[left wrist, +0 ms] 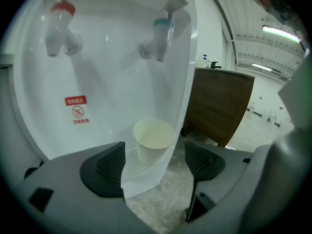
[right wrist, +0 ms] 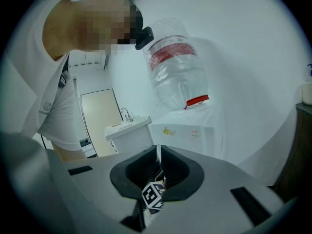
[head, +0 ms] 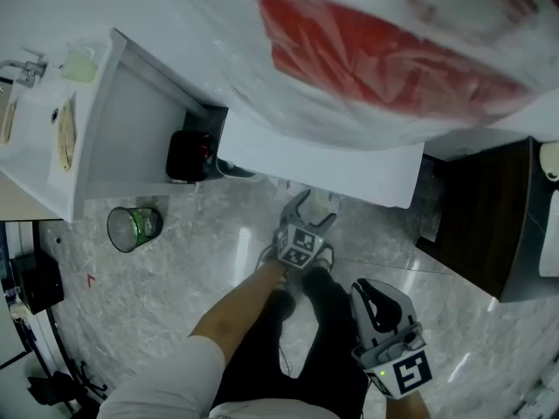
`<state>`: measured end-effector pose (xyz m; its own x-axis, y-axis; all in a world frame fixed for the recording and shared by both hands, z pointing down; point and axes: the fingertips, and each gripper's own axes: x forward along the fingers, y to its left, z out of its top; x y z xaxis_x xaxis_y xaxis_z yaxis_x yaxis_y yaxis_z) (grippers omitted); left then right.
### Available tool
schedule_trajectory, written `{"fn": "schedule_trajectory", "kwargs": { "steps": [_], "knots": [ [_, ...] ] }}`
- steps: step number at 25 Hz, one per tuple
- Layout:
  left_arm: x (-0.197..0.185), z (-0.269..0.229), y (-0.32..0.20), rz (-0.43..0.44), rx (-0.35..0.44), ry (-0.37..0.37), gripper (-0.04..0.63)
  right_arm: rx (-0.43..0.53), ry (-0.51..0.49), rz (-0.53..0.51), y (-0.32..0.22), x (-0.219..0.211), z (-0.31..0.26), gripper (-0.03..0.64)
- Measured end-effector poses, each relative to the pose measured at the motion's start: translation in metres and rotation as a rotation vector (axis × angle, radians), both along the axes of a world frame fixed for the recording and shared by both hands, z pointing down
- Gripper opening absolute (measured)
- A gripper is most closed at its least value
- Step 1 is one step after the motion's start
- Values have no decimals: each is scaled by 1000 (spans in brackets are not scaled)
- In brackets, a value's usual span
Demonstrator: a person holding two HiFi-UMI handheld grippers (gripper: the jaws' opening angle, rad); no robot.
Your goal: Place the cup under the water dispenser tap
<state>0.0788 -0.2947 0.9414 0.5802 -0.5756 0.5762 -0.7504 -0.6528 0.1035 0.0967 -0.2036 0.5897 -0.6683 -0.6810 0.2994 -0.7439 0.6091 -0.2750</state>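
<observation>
While the left gripper (left wrist: pixel 156 163) has its jaws spread wide, a white paper cup (left wrist: pixel 153 140) stands upright on the ribbed drip tray (left wrist: pixel 132 161) of the water dispenser (left wrist: pixel 107 77). The cup is at 12 o'clock from the gap between the jaws, just ahead of the black pads (left wrist: pixel 105 165), which do not touch it. In the left gripper view its open mouth shows only a pale cream interior. At 12 o'clock above the cup hangs the blue tap (left wrist: pixel 161 30). The red tap (left wrist: pixel 61 26) lies at 10 o'clock, and a red warning sticker (left wrist: pixel 76 108) sits on the recess wall at 9 o'clock from the cup. A clear bottle (right wrist: pixel 175 62) with a red label is seated neck-down on the dispenser's top; how full it is cannot be told.

The right gripper (right wrist: pixel 159 152), at 5 o'clock from the left one in the head view, has its jaws pressed together. In that view the cup is hidden beneath the dispenser's top.

A round bin (head: pixel 134 228) with a green lining stands on the glossy grey marbled floor (head: pixel 175 278) at 9 o'clock from the left gripper; its contents cannot be made out. A white sink cabinet (head: pixel 122 138) occupies 10 o'clock. A dark wooden cabinet (head: pixel 485 216) stands at 3 o'clock, just beside the dispenser.
</observation>
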Motion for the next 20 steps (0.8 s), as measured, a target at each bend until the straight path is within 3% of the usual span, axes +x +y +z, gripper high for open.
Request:
{"fn": "schedule_trajectory", "kwargs": {
  "steps": [7, 13, 20],
  "knots": [
    [-37, -120, 74, 15, -31, 22, 360, -39, 36, 42, 12, -8, -42, 18],
    [-52, -258, 110, 31, 24, 69, 360, -39, 82, 61, 36, -19, -92, 18],
    [-45, -395, 143, 87, 77, 128, 354, -20, 106, 122, 66, -18, -149, 18]
  ]
}}
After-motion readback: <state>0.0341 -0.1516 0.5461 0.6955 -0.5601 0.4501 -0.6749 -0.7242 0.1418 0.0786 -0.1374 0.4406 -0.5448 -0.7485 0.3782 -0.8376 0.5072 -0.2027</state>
